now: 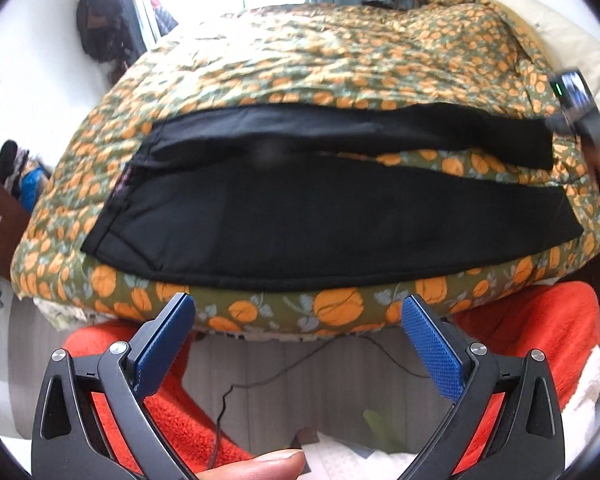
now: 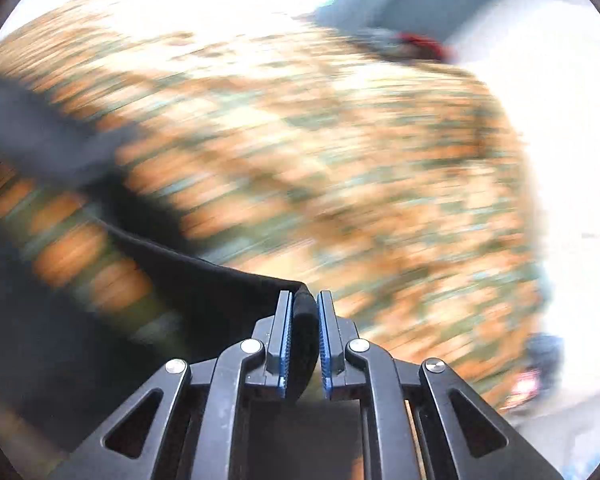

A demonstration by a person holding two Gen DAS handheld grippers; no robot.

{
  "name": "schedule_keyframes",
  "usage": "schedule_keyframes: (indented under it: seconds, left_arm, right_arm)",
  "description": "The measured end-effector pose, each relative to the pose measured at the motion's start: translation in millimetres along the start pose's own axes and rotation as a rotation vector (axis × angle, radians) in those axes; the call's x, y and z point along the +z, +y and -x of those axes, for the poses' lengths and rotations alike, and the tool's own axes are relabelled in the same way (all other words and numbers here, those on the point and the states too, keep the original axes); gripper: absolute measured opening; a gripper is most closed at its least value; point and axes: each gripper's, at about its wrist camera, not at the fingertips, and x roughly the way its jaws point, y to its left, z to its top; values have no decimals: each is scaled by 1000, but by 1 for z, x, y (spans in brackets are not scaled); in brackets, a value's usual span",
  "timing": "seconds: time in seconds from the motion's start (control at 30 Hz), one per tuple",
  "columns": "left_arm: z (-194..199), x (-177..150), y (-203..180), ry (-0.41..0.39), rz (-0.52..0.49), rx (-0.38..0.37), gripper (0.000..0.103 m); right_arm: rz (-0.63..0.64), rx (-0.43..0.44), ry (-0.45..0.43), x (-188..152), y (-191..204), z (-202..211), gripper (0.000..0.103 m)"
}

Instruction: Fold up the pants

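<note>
A: Where are the pants [image 1: 320,216]?

B: Black, spread flat across the bed's orange-flowered quilt [image 1: 340,60], waist at left, two legs running right with quilt showing between them.

A: And the grippers?

B: Left gripper [image 1: 296,312] hovers near the front edge, jaws wide and empty. Right gripper [image 2: 304,320] is clamped on a black cloth edge of the pants.

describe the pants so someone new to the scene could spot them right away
Find the bed's quilt, green with orange pumpkins. The pants lie flat across its near part, legs running sideways. They are the only plain black thing on that busy print.
</note>
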Motion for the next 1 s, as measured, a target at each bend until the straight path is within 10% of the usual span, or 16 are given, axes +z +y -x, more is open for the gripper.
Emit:
schedule_keyframes:
  seconds: [0.1, 0.17, 0.57, 0.77, 1.0]
  left_arm:
    - [3, 5, 3, -9, 7, 14, 103]
    - [1, 8, 12, -28, 37, 29, 103]
    - [-50, 18, 24, 17, 66, 8, 103]
    - [-78, 6, 52, 100, 135, 5, 103]
    - [-102, 3, 82, 141, 217, 17, 103]
  right_arm:
    - [-152, -175, 148, 27, -73, -53, 53]
    - [-259, -144, 165, 28, -96, -59, 53]
    - [147, 842, -48, 145, 189, -2, 51]
    - [495, 833, 50, 200, 316, -25, 36]
    - [695, 826, 199, 208, 354, -54, 28]
